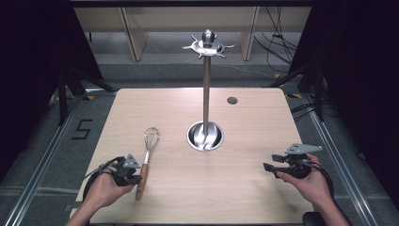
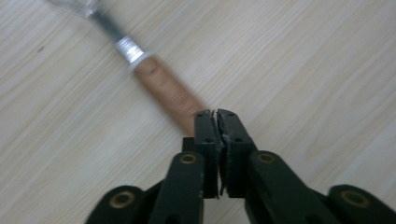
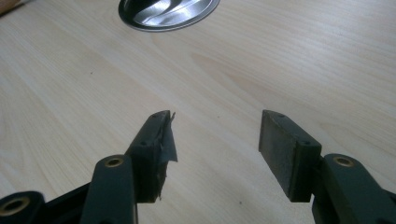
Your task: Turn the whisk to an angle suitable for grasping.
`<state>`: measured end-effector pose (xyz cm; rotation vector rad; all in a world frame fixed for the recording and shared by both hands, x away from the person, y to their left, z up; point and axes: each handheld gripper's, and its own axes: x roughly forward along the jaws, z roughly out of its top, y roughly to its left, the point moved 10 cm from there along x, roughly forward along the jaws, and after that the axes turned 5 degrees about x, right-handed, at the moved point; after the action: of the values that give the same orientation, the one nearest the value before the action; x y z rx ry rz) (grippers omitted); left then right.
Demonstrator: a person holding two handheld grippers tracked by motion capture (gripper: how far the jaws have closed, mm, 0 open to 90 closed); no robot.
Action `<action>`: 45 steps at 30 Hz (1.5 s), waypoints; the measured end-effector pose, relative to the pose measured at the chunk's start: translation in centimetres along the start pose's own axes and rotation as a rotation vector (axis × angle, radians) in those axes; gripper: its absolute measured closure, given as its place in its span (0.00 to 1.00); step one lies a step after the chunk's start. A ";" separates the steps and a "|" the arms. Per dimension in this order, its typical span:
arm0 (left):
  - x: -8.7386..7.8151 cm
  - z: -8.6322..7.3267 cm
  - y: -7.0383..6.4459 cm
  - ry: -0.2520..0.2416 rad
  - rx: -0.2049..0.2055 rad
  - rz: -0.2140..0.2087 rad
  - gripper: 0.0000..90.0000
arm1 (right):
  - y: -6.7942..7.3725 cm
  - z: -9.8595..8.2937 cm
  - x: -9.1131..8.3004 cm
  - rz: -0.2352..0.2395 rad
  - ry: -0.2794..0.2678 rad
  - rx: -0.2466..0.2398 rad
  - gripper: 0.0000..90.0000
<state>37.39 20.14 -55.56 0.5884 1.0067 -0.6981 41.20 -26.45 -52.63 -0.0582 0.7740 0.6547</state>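
A whisk (image 1: 147,157) with a wire head and a wooden handle (image 2: 168,91) lies on the table at the front left, handle toward me. My left gripper (image 1: 134,178) hovers right over the near end of that handle, its jaws shut together (image 2: 216,113) with nothing between them. A tall steel utensil stand (image 1: 206,89) with hooks at its top rises from a round base (image 1: 205,136) at the table's centre. My right gripper (image 1: 267,166) sits at the front right, open (image 3: 215,128) over bare wood, pointing toward the stand's base (image 3: 168,11).
The light wooden table (image 1: 244,188) has a small dark round hole (image 1: 232,100) at the back right. Black curtains flank both sides, and cables lie on the floor behind the table.
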 end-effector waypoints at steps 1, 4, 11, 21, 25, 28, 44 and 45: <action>0.0 -0.8 0.6 0.057 0.058 0.009 0.99 | -0.1 0.0 0.0 -0.001 -0.004 -0.008 0.50; 0.6 -1.8 1.0 0.135 0.125 0.004 0.99 | 0.1 0.1 0.1 0.003 -0.004 -0.011 0.50; 1.7 -0.7 -0.7 0.183 0.200 -0.041 0.99 | 0.0 0.0 0.0 -0.003 0.004 -0.005 0.50; 4.0 4.6 -4.0 0.195 0.415 -0.130 0.99 | -0.1 -0.1 0.1 0.001 0.005 0.000 0.49; 5.2 7.6 -5.4 0.175 0.486 -0.144 0.99 | -0.1 -0.1 0.0 -0.001 0.010 0.004 0.49; 6.0 9.9 -6.0 0.161 0.547 -0.139 0.98 | -0.1 -0.1 0.0 0.000 0.008 -0.001 0.49; 3.7 11.9 -3.9 -0.045 0.723 -0.216 0.46 | -0.8 -0.3 0.1 -0.007 0.004 -0.002 0.49; 3.7 12.1 -3.7 -0.054 0.720 -0.208 0.44 | -0.6 -0.4 0.1 0.005 0.017 0.025 0.49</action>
<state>42.51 8.10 -54.28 1.0881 0.7548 -1.2715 41.34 -26.99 -53.15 -0.0390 0.7985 0.6495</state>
